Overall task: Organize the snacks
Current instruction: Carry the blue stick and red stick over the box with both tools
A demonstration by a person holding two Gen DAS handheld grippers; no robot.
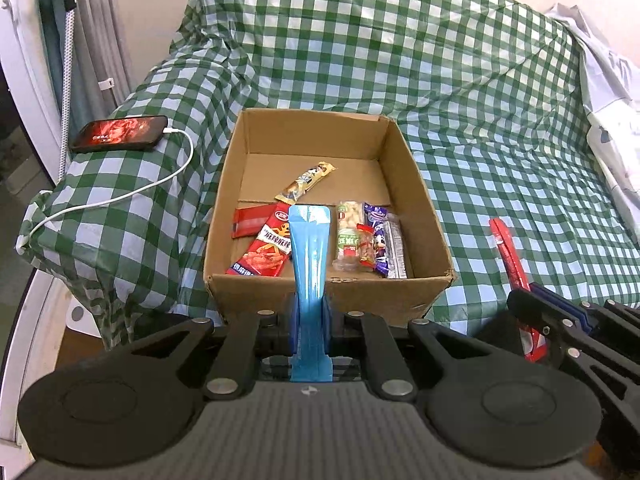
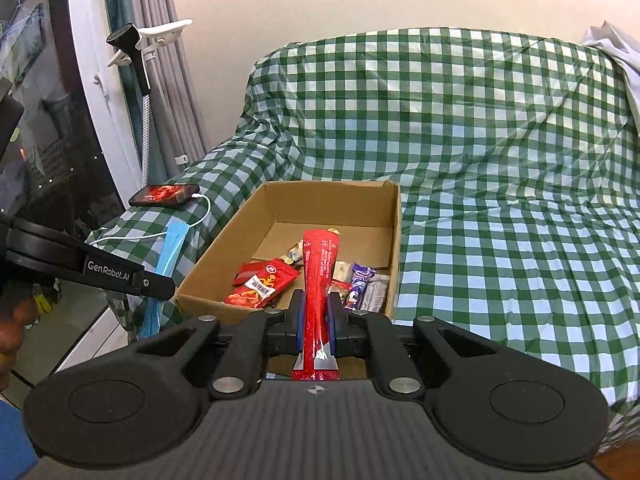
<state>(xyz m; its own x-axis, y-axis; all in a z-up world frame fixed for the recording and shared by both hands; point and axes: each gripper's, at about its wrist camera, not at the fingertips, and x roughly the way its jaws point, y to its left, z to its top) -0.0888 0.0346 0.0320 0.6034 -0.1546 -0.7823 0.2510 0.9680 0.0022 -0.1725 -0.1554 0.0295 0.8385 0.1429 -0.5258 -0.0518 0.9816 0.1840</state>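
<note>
An open cardboard box sits on the checked sofa cover and holds several snack packets, among them a red spicy-strip bag and a purple bar. My left gripper is shut on a long blue stick packet, held just before the box's near wall. My right gripper is shut on a long red stick packet, which stands over the box's near edge in its own view.
A phone with a lit red screen and a white charging cable lies on the sofa arm left of the box. Curtains and a window frame stand at far left. White fabric is draped at the sofa's right.
</note>
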